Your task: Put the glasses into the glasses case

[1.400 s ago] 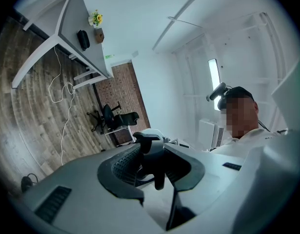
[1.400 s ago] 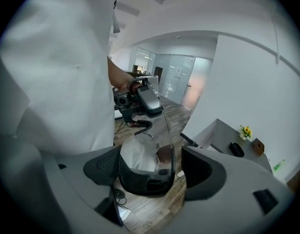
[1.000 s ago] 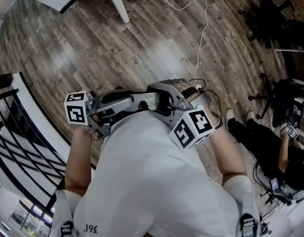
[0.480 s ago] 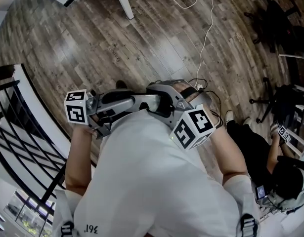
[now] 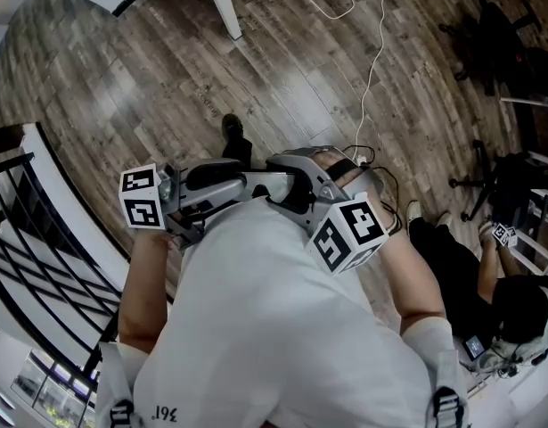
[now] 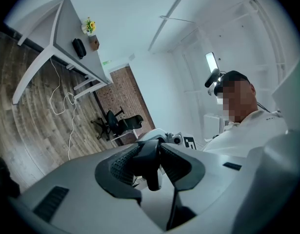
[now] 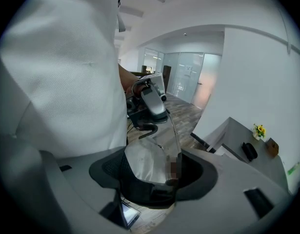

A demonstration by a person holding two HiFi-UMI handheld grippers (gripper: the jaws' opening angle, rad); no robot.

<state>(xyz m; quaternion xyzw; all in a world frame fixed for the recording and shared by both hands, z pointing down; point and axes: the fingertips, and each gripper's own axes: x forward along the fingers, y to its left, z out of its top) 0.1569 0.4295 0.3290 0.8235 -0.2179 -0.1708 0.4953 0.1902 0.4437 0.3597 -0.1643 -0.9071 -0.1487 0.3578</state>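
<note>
The right tool (image 7: 152,173) is clamped on the glasses (image 7: 149,165), pinching a clear lens and its dark rim. The left tool (image 6: 150,152) is closed on what looks like the dark temple tip. We hold the glasses in the air close to the body, well apart from the glasses case (image 7: 249,151) on the grey worktop (image 7: 232,136). We judge them light, thin and fragile, the lens slippery. The rim seems a safer hold than the glass, with gentle pressure and no twisting between the 2 tools.
</note>
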